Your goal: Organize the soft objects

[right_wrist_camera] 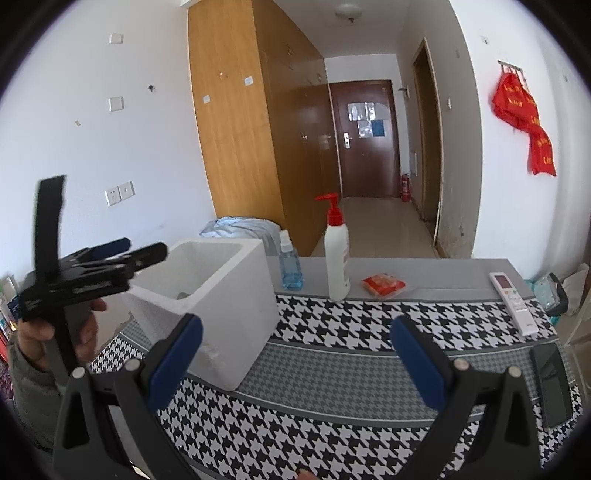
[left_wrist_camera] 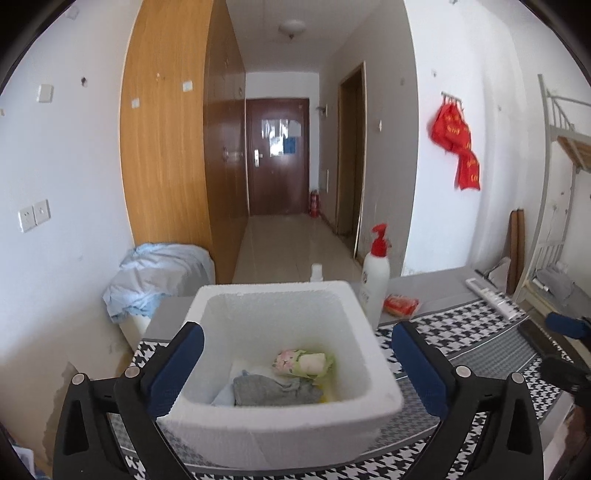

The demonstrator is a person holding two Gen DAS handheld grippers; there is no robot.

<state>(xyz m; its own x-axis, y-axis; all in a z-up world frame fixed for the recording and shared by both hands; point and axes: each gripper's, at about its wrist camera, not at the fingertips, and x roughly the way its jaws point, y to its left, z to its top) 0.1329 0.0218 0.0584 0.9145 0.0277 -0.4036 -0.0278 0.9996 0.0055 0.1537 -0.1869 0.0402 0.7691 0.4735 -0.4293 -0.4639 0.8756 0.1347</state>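
Both grippers are spread and empty — the left gripper (left_wrist_camera: 295, 363) hangs just above the foam box (left_wrist_camera: 373, 347), grey cloth (left_wrist_camera: 275, 389) below between its jaws; the right gripper (right_wrist_camera: 295, 363) is farther off.

White walls (right_wrist_camera: 92, 155) flank a tall wooden wardrobe (right_wrist_camera: 236, 122) at left. A tiled corridor floor (right_wrist_camera: 380, 225) runs to a far dark-brown door (right_wrist_camera: 365, 140); ceiling lamp (left_wrist_camera: 291, 27) above; metal bunk-bed frame (left_wrist_camera: 554, 155) at right.
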